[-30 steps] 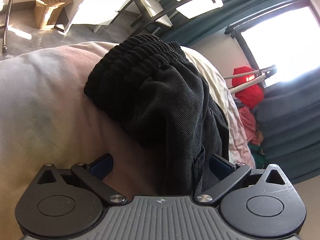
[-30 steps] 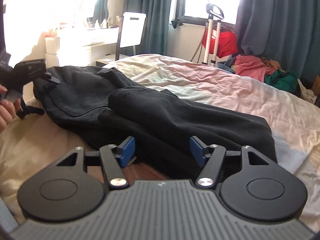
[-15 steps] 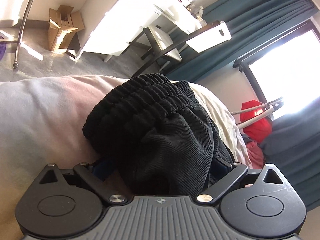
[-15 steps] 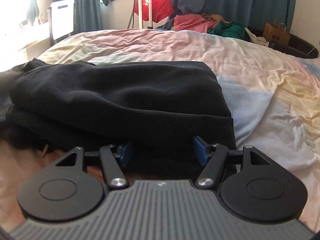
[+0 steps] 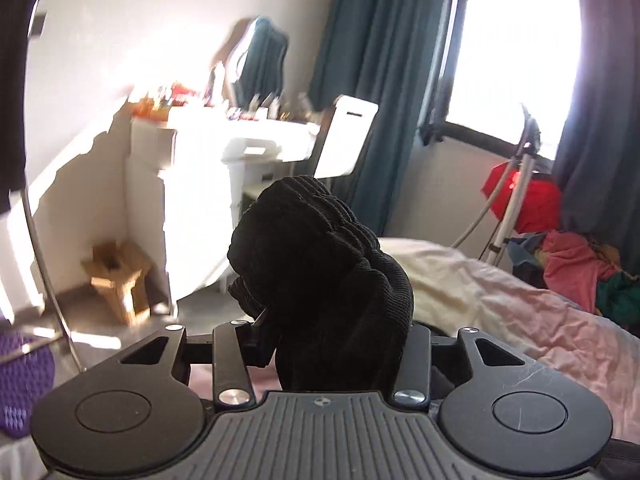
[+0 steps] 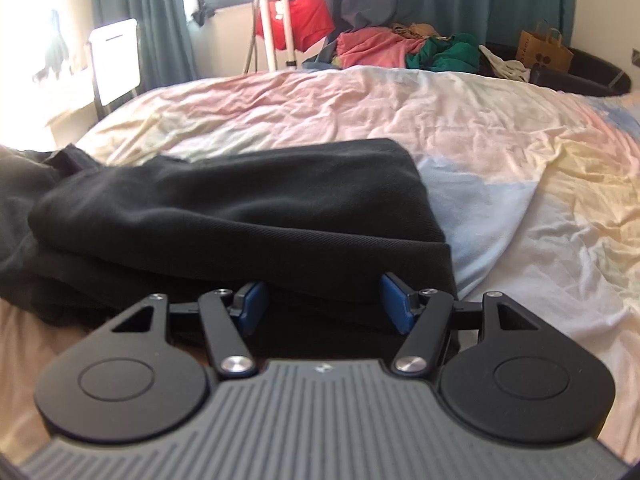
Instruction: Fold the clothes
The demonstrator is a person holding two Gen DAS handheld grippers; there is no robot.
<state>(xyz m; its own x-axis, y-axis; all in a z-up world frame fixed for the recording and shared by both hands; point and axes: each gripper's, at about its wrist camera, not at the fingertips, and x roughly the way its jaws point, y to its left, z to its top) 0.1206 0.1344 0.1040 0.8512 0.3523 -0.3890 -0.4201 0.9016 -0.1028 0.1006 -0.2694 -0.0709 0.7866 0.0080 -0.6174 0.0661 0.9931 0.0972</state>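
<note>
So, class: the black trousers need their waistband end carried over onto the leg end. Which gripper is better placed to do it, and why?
Left. The left gripper is closing on the bunched black ribbed waistband, lifted off the pastel bedspread. The right gripper stands open at the flat leg end.

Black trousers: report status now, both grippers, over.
Left gripper jaws closing on the trousers' waistband, bunched and lifted. Right gripper jaws open around the black trousers hem on the bed. Nothing in the way.
</note>
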